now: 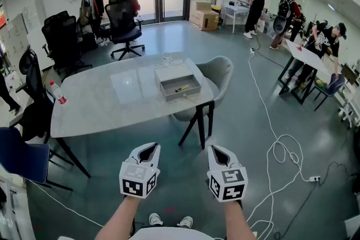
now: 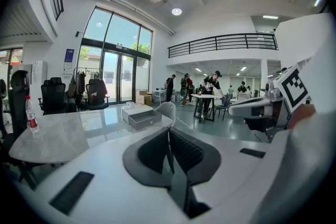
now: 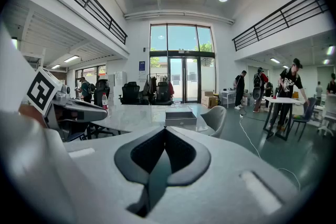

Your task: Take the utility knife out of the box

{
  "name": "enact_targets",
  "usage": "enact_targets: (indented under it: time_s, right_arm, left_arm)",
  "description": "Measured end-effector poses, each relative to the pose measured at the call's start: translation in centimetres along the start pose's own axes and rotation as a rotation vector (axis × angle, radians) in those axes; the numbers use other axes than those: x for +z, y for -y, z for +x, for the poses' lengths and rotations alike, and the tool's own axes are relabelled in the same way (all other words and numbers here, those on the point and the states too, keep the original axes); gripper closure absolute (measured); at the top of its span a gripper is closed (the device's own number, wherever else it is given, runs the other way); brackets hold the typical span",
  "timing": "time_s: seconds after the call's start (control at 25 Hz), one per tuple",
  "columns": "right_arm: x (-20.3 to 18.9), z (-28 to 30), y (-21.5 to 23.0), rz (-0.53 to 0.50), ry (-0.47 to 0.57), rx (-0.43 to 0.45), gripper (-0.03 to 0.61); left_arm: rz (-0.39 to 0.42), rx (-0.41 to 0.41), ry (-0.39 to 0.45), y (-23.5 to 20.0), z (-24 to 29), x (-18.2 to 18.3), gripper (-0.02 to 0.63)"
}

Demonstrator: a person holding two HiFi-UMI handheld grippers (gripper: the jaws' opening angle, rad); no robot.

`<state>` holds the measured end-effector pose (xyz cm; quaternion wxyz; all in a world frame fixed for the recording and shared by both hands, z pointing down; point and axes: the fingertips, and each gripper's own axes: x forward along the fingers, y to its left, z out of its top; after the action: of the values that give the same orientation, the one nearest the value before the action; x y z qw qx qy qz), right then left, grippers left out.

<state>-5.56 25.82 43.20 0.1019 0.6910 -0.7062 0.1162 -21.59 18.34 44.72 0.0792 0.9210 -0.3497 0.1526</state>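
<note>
The left gripper (image 1: 147, 148) is pressed together, empty, well short of the table (image 1: 95, 104). The knife (image 1: 181, 89) lies in the box (image 1: 181, 95) there. The right gripper (image 1: 218, 150), likewise closed, should probably come nearer, spread, then pinch the knife's middle.

Utility knife (image 1: 181, 88) in box (image 1: 181, 95), box on table (image 1: 101, 99), bottle (image 1: 58, 93) at table's left, chair (image 1: 218, 73) right

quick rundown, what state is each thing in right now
box: open, on the table, apart from both grippers
utility knife: lying flat inside the box, untouched
left gripper: shut, empty
right gripper: shut, empty
water bottle: upright, cap on, at the table's left edge
</note>
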Motion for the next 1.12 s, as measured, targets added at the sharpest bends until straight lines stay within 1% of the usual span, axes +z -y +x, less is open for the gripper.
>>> enact_targets:
  time_s: [0.08, 0.28, 0.52, 0.72, 0.92, 1.0, 1.12]
  right_arm:
    - [-0.2, -0.1, 0.6, 0.007, 0.003, 0.001, 0.574]
    - [-0.6, -0.5, 1.9, 0.006, -0.006, 0.021, 0.574]
    - [-0.9, -0.2, 2.8, -0.010, -0.016, 0.052, 0.574]
    - [-0.9, 0.4, 3.3, -0.019, -0.025, 0.077, 0.574]
    - [-0.9, 1.2, 4.1, -0.021, -0.029, 0.081, 0.574]
    - [-0.9, 1.7, 4.6, -0.020, -0.031, 0.080, 0.574]
    - [-0.9, 3.0, 5.3, -0.023, -0.035, 0.081, 0.574]
  left_arm:
    - [-0.002, -0.003, 0.004, 0.7, 0.4, 0.0, 0.594]
    - [-0.047, -0.019, 0.038, 2.6, 1.2, 0.8, 0.594]
    - [-0.007, -0.004, 0.031, 3.8, 2.2, 0.9, 0.592]
    - [-0.019, 0.008, 0.033, 3.8, 2.9, 1.2, 0.591]
    - [-0.021, 0.019, 0.033, 3.5, 4.1, 1.2, 0.589]
    - [-0.022, 0.017, 0.040, 3.5, 4.7, 1.6, 0.573]
    - [-0.026, 0.012, 0.037, 3.1, 6.2, 1.8, 0.524]
